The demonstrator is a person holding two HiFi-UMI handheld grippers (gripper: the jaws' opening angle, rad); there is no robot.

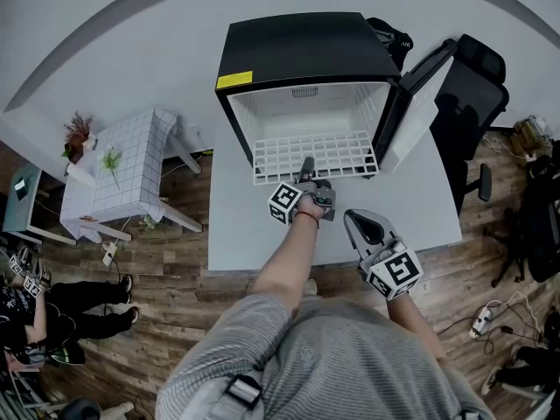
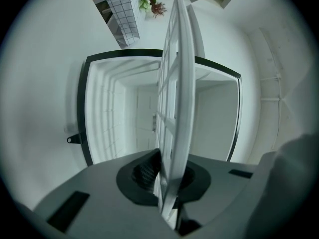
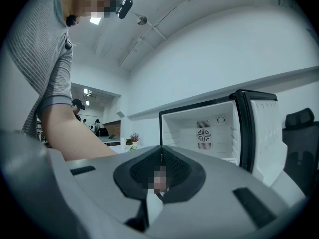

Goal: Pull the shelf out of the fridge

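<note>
A black mini fridge (image 1: 302,51) stands on a white table (image 1: 236,226) with its door (image 1: 420,103) swung open to the right. Its white wire shelf (image 1: 289,156) sticks out of the fridge's mouth over the table. My left gripper (image 1: 306,171) is shut on the middle of the shelf's front edge. In the left gripper view the shelf (image 2: 174,98) runs edge-on between the jaws of the left gripper (image 2: 167,183), with the white fridge interior (image 2: 124,113) behind. My right gripper (image 1: 360,224) hovers over the table's front part, shut and empty. The right gripper view shows that gripper (image 3: 160,176) shut, facing the open fridge (image 3: 209,128).
A small table with a chequered cloth (image 1: 131,169) and plants (image 1: 79,134) stands at the left. A black office chair (image 1: 477,94) sits behind the fridge door. A person (image 1: 44,309) sits on the floor at the far left. Cables and a power strip (image 1: 481,322) lie at the right.
</note>
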